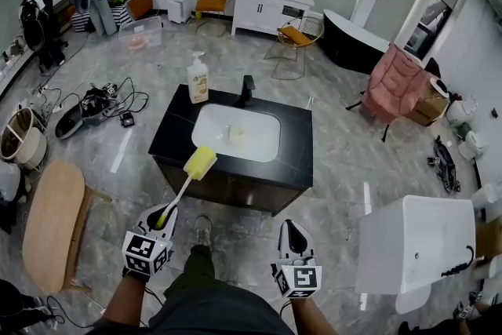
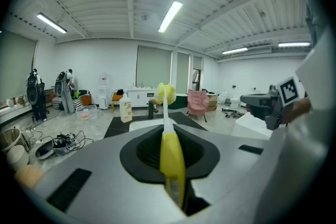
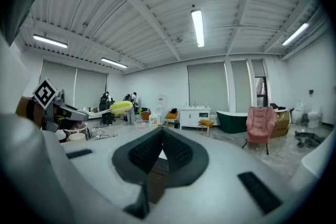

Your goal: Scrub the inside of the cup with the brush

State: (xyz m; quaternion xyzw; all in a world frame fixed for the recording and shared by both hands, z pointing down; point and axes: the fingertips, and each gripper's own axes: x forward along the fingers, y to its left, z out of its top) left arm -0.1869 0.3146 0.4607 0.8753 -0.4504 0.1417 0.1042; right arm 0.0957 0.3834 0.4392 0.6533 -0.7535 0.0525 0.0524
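In the left gripper (image 1: 162,217), jaws clamped on the yellow handle of a long brush (image 1: 182,188) with a white stem and a yellow sponge head. In the left gripper view, handle pinched edge-on in the gap, stem running straight out ahead. Long axis in the head view from 7 o'clock at the handle to 1 o'clock at the sponge, head end pointing away from the person. Sponge over the near edge of the glossy black worktop (image 1: 294,157), toward its left end, just short of the sink; whether touching, cannot tell.

In the right gripper (image 1: 292,230), at 3 o'clock of the left, jaws pressed together on nothing, tips aimed at 12 o'clock.

Further out, a white rectangular sink basin (image 1: 263,141) sunk into the worktop, and inside it a small pale cup (image 1: 235,135), at 1 o'clock of the sponge and apart from it. Behind the basin, a black tap (image 1: 246,90) at 12 o'clock and a cream pump bottle (image 1: 198,78) at 11 o'clock.

All around, grey marbled floor (image 1: 337,161). At 2 o'clock a pink armchair (image 1: 400,82), at 12 o'clock a white cabinet (image 1: 267,8), at 8 o'clock an oval wooden bench (image 1: 51,223).
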